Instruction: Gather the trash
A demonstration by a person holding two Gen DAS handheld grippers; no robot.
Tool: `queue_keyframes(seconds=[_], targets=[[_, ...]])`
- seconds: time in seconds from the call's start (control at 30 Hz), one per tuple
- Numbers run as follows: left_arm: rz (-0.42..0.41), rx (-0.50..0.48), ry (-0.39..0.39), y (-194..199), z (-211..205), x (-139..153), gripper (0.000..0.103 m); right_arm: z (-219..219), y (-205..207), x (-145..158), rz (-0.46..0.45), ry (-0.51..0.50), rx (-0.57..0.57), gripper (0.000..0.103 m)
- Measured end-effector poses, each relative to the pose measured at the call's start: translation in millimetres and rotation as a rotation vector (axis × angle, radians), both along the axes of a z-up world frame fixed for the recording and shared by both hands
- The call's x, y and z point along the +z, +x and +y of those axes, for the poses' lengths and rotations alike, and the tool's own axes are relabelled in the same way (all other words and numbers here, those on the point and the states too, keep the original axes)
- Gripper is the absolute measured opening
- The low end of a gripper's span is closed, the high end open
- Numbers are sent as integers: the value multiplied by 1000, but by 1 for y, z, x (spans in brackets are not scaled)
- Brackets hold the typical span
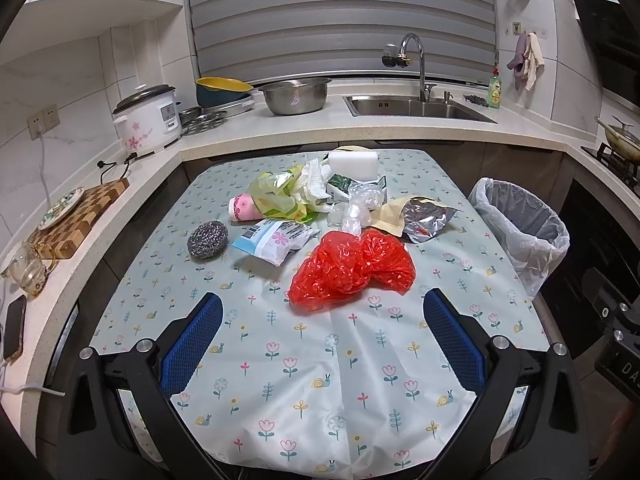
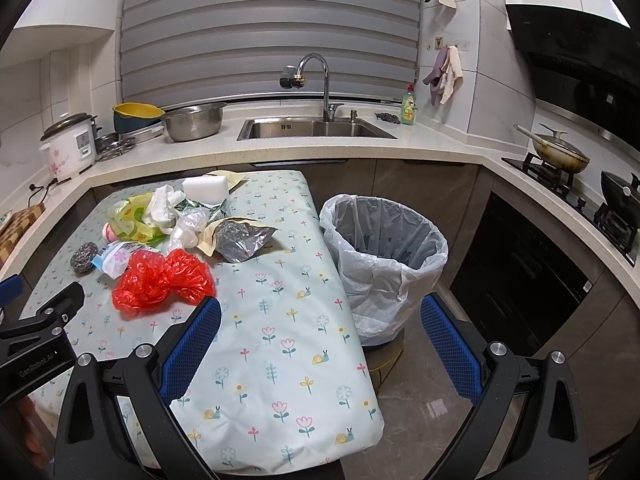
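Fingers on both tools stand wide apart and hold nothing: the left gripper (image 1: 322, 344) hovers over bare tablecloth (image 1: 320, 360) on the near side of the red plastic bag (image 1: 352, 266), and the right gripper (image 2: 320, 346) hangs near the table's edge, between that bag and the lined trash bin (image 2: 384, 248) that stands on the floor just beside the table. With the red bag as landmark, the rest of the litter lies behind it: a torn foil pouch (image 1: 424, 218) behind and toward the bin, clear crumpled plastic (image 1: 358, 206) directly behind, a blue-and-white wrapper (image 1: 274, 238) touching its far-left side, a steel scourer (image 1: 208, 239) farther left and apart, and a yellow-green bag (image 1: 280, 196) with white tissue (image 1: 314, 184) at the back of the heap. My reading is that nothing has been collected yet, since the bin looks empty from the right wrist view. The red bag is thin and slippery, so a pinch on a loose fold could let most of it trail and drag the wrapper or clear plastic off the table. A low approach may also catch the tablecloth between the pads and pull the whole pile. The bin's liner hangs loose over its rim, so a careless release could land trash on the floor or knock the light bin
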State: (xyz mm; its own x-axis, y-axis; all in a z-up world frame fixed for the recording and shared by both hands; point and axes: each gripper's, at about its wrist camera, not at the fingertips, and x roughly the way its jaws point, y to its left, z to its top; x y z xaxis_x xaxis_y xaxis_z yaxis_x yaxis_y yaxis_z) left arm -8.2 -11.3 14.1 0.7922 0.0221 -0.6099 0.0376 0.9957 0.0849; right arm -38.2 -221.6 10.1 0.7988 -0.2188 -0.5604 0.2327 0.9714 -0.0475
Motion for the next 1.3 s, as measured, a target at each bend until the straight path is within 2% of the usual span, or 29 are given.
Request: queue_keyframes(seconds=[1.3], targets=[[2, -17, -1, -3, -10, 2, 96, -9, -7, -6, -1, 22, -12, 96]])
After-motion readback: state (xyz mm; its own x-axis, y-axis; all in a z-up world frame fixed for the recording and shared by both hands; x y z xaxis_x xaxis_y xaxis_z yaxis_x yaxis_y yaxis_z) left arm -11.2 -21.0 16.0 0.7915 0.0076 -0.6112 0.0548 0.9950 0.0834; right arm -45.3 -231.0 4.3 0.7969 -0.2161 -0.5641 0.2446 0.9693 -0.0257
